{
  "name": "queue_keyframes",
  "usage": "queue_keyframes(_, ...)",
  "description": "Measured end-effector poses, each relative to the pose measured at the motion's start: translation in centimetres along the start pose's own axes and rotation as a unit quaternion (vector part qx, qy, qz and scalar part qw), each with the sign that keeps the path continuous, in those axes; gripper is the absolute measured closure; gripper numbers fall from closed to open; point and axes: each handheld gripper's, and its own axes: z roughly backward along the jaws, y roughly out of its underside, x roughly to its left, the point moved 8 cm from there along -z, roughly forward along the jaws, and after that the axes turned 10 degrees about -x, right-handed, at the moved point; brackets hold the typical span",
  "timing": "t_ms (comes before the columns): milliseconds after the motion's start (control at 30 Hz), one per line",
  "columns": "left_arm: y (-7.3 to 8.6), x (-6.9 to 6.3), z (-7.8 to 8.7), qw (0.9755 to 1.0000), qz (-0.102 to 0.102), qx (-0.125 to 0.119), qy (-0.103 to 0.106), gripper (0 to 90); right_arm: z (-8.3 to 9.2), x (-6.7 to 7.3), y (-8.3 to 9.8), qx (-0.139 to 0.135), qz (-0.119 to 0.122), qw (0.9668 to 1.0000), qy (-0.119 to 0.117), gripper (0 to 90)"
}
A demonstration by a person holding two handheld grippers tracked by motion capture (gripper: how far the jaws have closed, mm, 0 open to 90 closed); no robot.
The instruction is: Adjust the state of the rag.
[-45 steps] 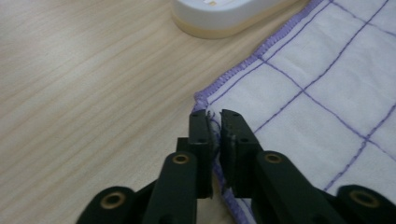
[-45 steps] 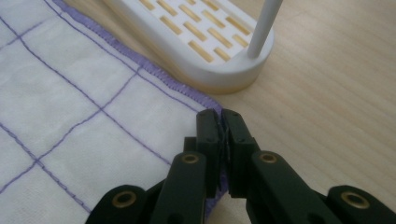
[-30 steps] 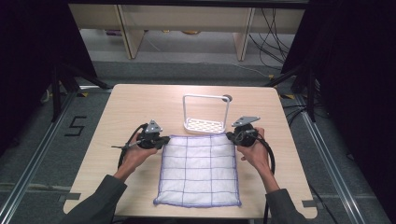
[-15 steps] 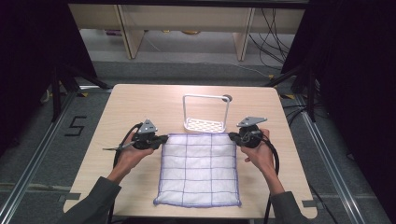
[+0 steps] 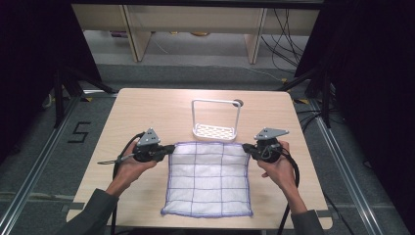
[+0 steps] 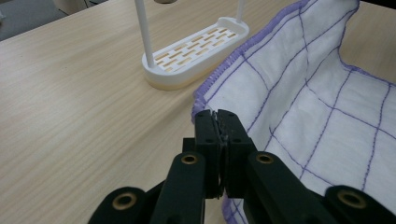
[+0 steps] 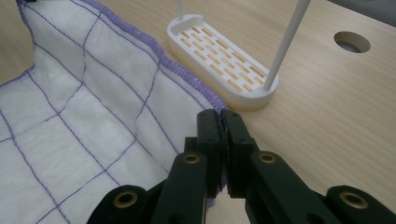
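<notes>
We are seeing even overhead light brightening the table while the surroundings are sinking into darkness. The cloth is glaring slightly white. In both gripper views the far background is blurring softly, and shadows are staying faint.

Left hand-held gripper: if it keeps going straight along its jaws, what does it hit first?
Probably the white rack. The left hand-held gripper is shut on the corner of the checked cloth, and in its own view the rack's slotted base lies just ahead, slightly left of the jaw line. Depth is unclear; it might slide past.
</notes>
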Motion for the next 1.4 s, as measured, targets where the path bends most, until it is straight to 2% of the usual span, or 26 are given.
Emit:
queue_keyframes(100,0.0,-0.5,0.6,1.0000,0.000,-0.005,0.006,87.4,0.5,0.3,0.1,-0.004,0.006,1.0000,-0.005,87.6)
queue_keyframes(133,0.0,-0.7,0.8,1.0000,-0.001,-0.005,0.008,87.4,0.7,0.5,0.2,-0.003,-0.001,1.0000,-0.004,87.6)
queue_keyframes(200,0.0,-1.2,1.3,0.9998,-0.004,-0.010,0.014,87.4,0.9,0.6,0.2,-0.008,0.014,0.9998,-0.011,87.6)
queue_keyframes(233,-0.1,-1.4,1.6,0.9998,-0.003,-0.012,0.016,87.4,1.1,1.0,0.2,-0.007,0.002,1.0000,-0.006,87.6)
queue_keyframes(300,-0.1,-1.8,2.1,0.9997,0.000,-0.014,0.021,87.4,1.2,1.1,0.2,-0.013,0.015,0.9998,-0.009,87.6)
queue_keyframes(333,-0.1,-2.0,2.2,0.9996,0.002,-0.017,0.023,87.3,1.4,1.3,0.2,-0.009,0.012,0.9998,-0.010,87.6)
queue_keyframes(467,0.1,-2.5,2.9,0.9995,-0.003,-0.015,0.027,87.2,1.7,2.0,0.4,-0.013,0.023,0.9995,-0.020,87.6)
queue_keyframes(633,0.4,-2.9,3.2,0.9995,-0.007,-0.014,0.028,87.2,2.4,2.8,0.8,-0.013,0.013,0.9997,-0.018,87.6)
queue_keyframes(733,0.8,-3.4,3.6,0.9993,-0.010,-0.012,0.033,87.1,2.7,3.2,1.1,-0.014,0.022,0.9992,-0.030,87.6)
queue_keyframes(767,0.9,-3.6,3.7,0.9994,-0.011,-0.011,0.033,87.1,3.0,3.6,1.3,-0.009,0.011,0.9996,-0.026,87.5)
queue_keyframes(867,1.4,-4.4,4.4,0.9990,-0.014,-0.013,0.041,87.1,3.6,3.9,1.6,-0.016,0.024,0.9992,-0.027,87.6)
queue_keyframes(900,1.6,-4.7,4.6,0.9990,-0.013,-0.014,0.042,87.0,3.8,4.3,1.8,-0.013,0.016,0.9993,-0.030,87.6)
queue_keyframes(967,1.9,-5.2,5.1,0.9988,-0.018,-0.011,0.043,87.0,4.1,4.6,2.0,-0.019,0.027,0.9990,-0.030,87.5)
queue_keyframes(1033,2.2,-5.7,5.4,0.9985,-0.023,-0.011,0.048,86.9,4.6,5.3,2.4,-0.016,0.030,0.9989,-0.032,87.5)
queue_keyframes(1100,2.4,-6.2,5.6,0.9981,-0.027,-0.010,0.055,86.9,4.7,5.8,2.8,-0.014,0.034,0.9983,-0.045,87.5)
queue_keyframes(1167,2.7,-6.8,5.7,0.9977,-0.029,-0.010,0.061,86.8,5.0,6.2,3.4,-0.008,0.031,0.9986,-0.041,87.5)
queue_keyframes(1300,3.7,-8.2,6.3,0.9963,-0.043,0.002,0.075,86.6,5.4,6.8,4.4,-0.010,0.040,0.9980,-0.047,87.4)
queue_keyframes(1400,4.7,-8.5,6.6,0.9957,-0.047,0.013,0.079,86.6,5.8,7.3,5.2,-0.001,0.037,0.9981,-0.049,87.4)
